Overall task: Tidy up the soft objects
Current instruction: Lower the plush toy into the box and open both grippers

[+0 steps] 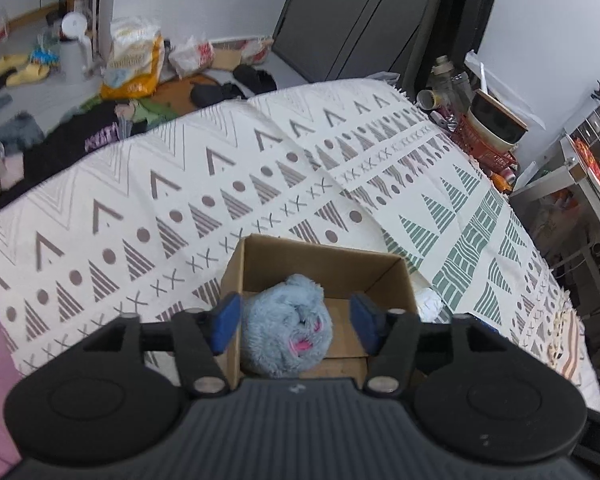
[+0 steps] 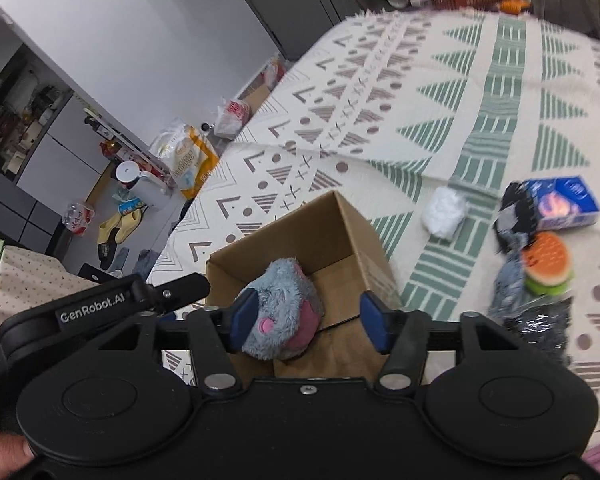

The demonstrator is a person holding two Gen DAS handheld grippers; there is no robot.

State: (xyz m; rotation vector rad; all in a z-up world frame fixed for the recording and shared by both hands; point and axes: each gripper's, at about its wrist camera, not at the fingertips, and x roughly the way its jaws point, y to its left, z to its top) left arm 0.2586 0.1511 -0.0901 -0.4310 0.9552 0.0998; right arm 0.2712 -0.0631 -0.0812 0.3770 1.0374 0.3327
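Note:
A grey-blue plush toy (image 1: 286, 326) with pink marks lies inside an open cardboard box (image 1: 320, 260) on the patterned cloth. My left gripper (image 1: 296, 322) is open, its blue pads either side of the plush above the box, not squeezing it. My right gripper (image 2: 308, 322) is open over the same box (image 2: 340, 232); its left pad sits against the plush (image 2: 278, 312), the right pad is apart. The left gripper's body (image 2: 100, 304) shows beside the box. Other soft items lie on the cloth at the right: a white wad (image 2: 444, 210), a plush burger (image 2: 548, 264), dark fabric pieces (image 2: 512, 220).
A blue tissue pack (image 2: 564, 202) lies near the burger. The patterned cloth (image 1: 260, 168) covers the surface. A red basket with bowls (image 1: 488, 132) stands at the far edge. Bags and clothes (image 1: 132, 60) litter the floor beyond.

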